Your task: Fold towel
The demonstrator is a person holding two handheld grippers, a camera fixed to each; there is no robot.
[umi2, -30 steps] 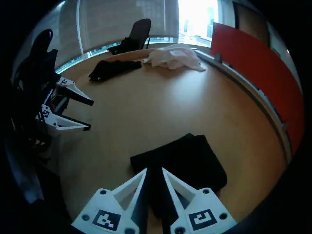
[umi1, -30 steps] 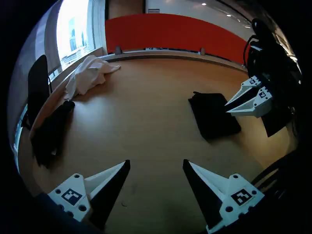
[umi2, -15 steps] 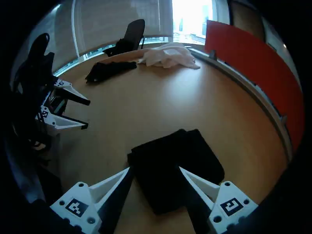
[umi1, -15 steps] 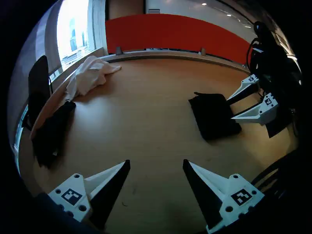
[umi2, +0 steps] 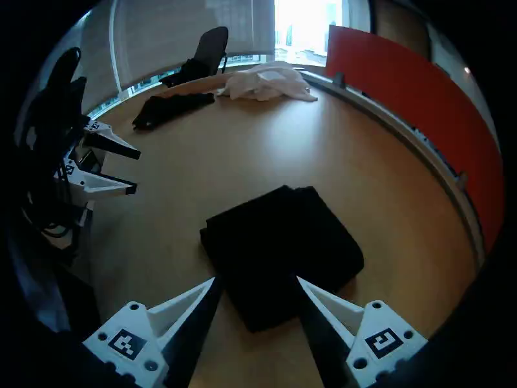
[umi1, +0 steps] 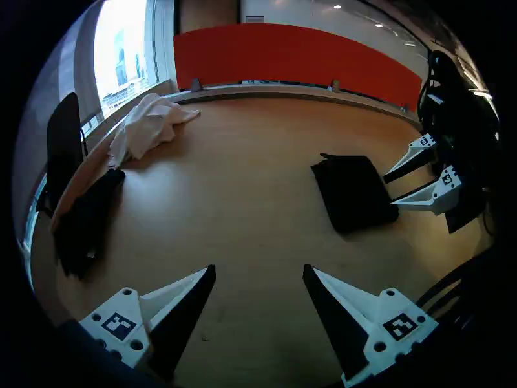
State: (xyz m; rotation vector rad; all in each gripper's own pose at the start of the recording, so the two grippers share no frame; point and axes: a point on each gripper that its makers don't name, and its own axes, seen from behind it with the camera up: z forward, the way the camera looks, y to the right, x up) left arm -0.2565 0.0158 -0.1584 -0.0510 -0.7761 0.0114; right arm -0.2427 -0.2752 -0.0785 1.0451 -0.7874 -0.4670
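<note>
Looking down the right claw (umi2: pixel 257 281): towel (umi2: pixel 281 252) straight ahead and just below, a black pad folded into a thick rectangle, flat on the wooden table (umi2: pixel 258 155). Seems to run with its long axis slanting away from the claw and off to the right, toward the red panel (umi2: pixel 420 110). Near corner poking in between the two fingers (umi2: pixel 174 310). Fingers spread wide apart, one on either side of that corner, gripping nothing. Touching the cloth or hovering just over it: cannot tell.

Seen from the left claw (umi1: pixel 258 268), lies off to the right and farther up the table, with the right claw's tips just beside its long edge. Clearly the nearer one, then, the right. Left claw well apart from the towel, bare wood between. Also wide open, holding nothing, touching nothing.

Judging by the neat shape, folding looks largely done. Any further fold would probably mean closing on the near corner and carrying it along the long axis toward the far end.

Over by the window, a white cloth (umi1: pixel 147 123) and a dark garment (umi1: pixel 84 216), far from either claw.
</note>
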